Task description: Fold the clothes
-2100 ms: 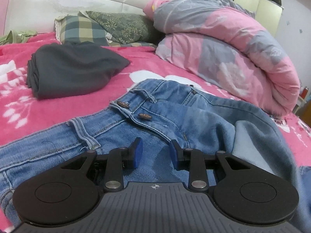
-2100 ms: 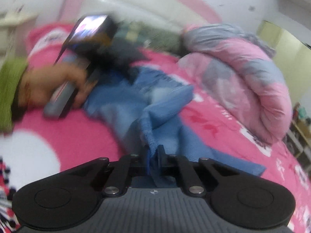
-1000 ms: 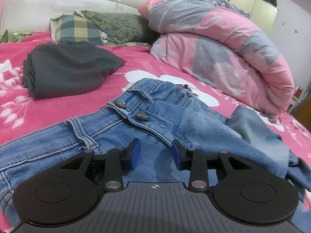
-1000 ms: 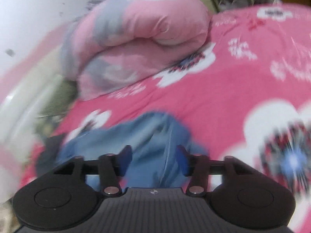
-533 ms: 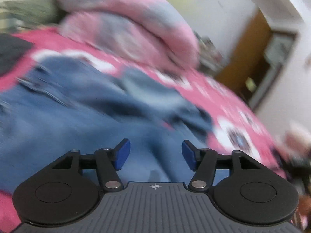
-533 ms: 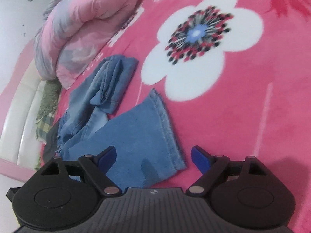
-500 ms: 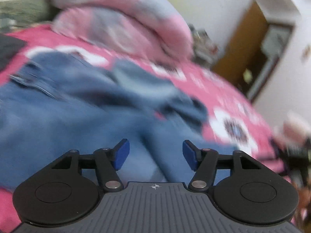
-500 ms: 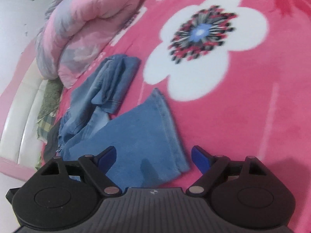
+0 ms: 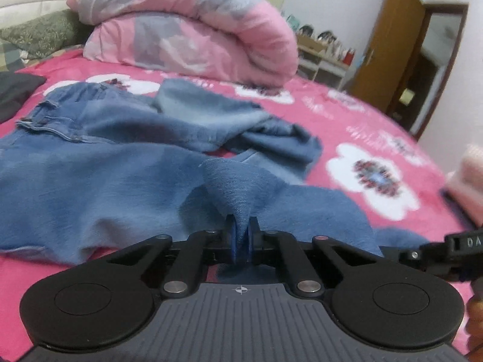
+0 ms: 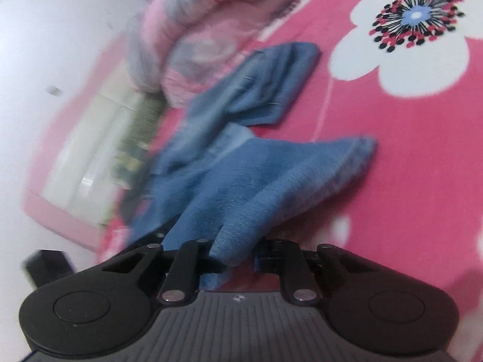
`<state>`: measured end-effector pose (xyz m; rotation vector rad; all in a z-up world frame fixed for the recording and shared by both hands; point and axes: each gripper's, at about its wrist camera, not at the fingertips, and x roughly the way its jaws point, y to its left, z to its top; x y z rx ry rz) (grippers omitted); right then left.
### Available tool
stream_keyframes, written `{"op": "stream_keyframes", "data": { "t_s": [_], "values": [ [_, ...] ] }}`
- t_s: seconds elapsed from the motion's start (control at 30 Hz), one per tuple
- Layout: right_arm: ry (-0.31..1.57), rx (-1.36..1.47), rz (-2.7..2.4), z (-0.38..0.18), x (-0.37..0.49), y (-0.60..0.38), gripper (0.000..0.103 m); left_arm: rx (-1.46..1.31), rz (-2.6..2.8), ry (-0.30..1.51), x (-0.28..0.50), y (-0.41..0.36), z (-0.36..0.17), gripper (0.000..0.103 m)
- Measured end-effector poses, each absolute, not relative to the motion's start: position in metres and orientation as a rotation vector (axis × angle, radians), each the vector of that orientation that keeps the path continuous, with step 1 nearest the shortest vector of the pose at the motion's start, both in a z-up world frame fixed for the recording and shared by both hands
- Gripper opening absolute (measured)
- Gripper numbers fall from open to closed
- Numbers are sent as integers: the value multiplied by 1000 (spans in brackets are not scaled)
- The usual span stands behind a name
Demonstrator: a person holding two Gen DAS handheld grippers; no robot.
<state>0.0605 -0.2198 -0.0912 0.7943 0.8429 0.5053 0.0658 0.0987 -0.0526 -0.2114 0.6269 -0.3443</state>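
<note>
Blue denim jeans (image 9: 99, 166) lie spread and rumpled on the pink flowered bed (image 9: 377, 138), waistband end toward the pillows at far left, fabric faded in patches. One leg is bunched and folded over itself toward the rolled quilt (image 9: 193, 30); the nearer leg's hem end is drawn up off the bed into two pinched peaks. One peak sits between the pads of the left hand-held gripper (image 9: 241, 242), the other in the right hand-held gripper (image 10: 234, 255), view there blurred.

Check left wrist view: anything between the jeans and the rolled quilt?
Only bare pink bedspread separates jeans from quilt, in the left wrist view.
</note>
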Motion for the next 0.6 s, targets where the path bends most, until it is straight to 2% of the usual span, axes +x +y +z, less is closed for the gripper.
{"op": "stream_keyframes", "data": {
  "t_s": [0.13,0.37,0.6],
  "values": [
    [773,966,655,-68,4,-233,16,-248,-425,586,22,113,-12,3],
    [681,1022,922,-11,-92,-232,16,-267,-613,538,-59,123,53,3],
    [488,976,995,26,-135,-244,16,-280,-757,535,-77,115,71,3]
  ]
}}
